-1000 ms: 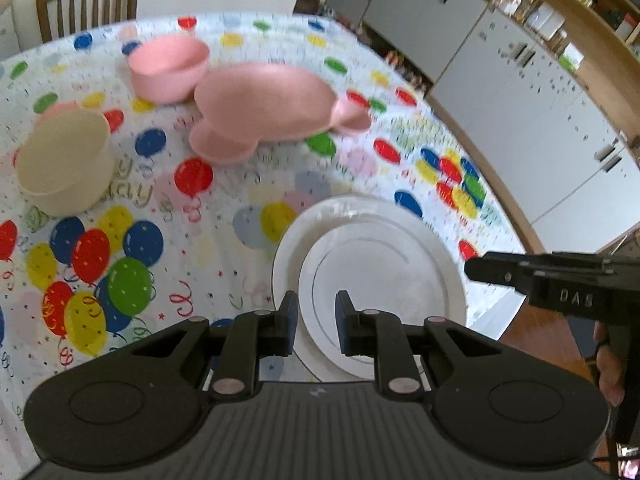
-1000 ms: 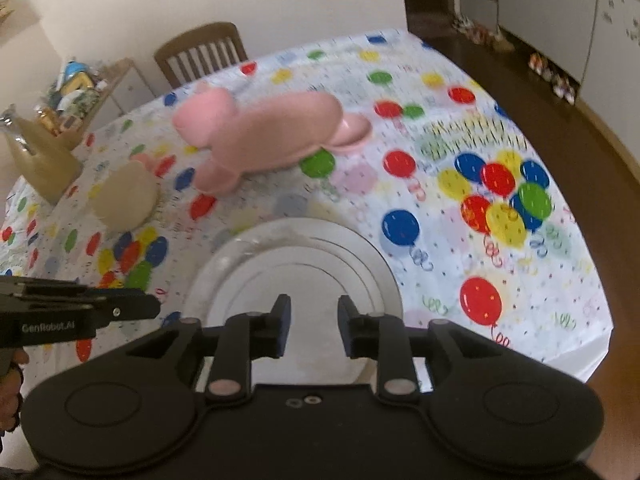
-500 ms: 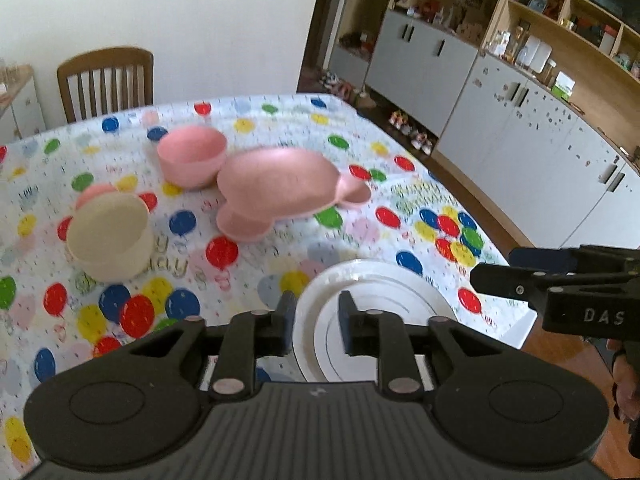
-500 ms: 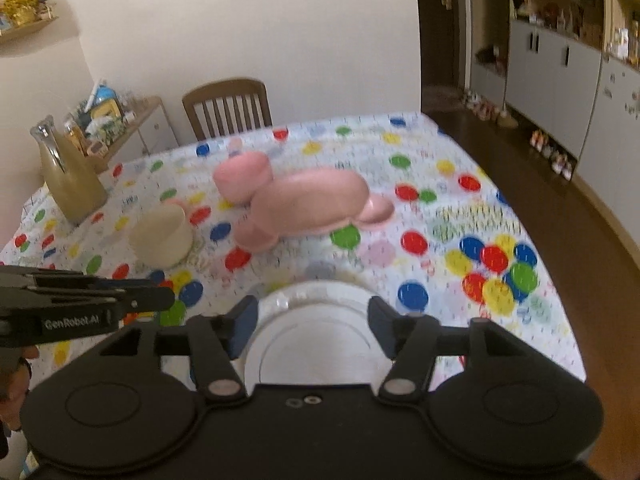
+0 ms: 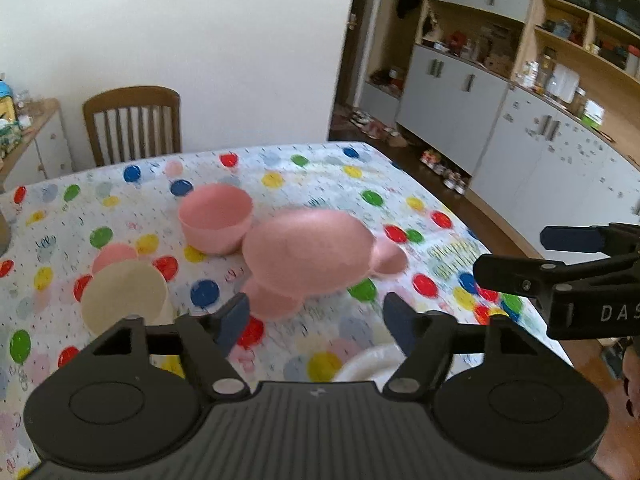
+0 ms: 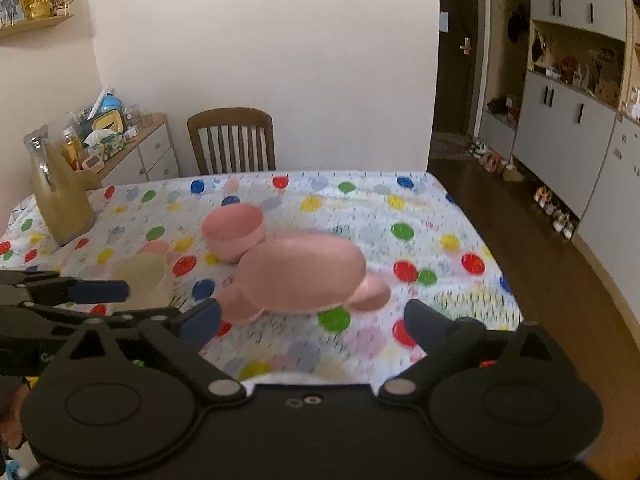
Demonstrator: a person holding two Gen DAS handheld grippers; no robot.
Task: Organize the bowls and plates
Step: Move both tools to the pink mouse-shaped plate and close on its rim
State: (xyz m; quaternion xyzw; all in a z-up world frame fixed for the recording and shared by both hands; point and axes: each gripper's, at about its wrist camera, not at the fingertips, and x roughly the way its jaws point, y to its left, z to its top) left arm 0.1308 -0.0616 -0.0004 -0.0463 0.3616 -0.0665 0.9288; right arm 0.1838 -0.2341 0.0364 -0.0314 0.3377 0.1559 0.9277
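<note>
Left wrist: the left gripper [image 5: 316, 322] is spreading, its jaws opening on nothing. A white plate [image 5: 366, 362] peeks out just below it on the table [image 5: 120, 208]. Beyond lie a pink plate [image 5: 308, 256], pink bowl [image 5: 216, 220] and cream bowl [image 5: 124, 296].

Right wrist: the right gripper [image 6: 314, 318] is also opening, empty; the pale sliver under it is probably the white plate, blurred.

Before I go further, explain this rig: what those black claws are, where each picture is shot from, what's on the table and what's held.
Each is a hand-held two-finger gripper; a person carries one per hand, no robot arm. A camera on each looks along its fingers. The left gripper and right gripper are both opening, nothing between the jaws. On the balloon-print tablecloth lie a pink mouse-shaped plate, a pink round bowl, a cream round bowl and, nearly hidden, a white round plate.
</note>
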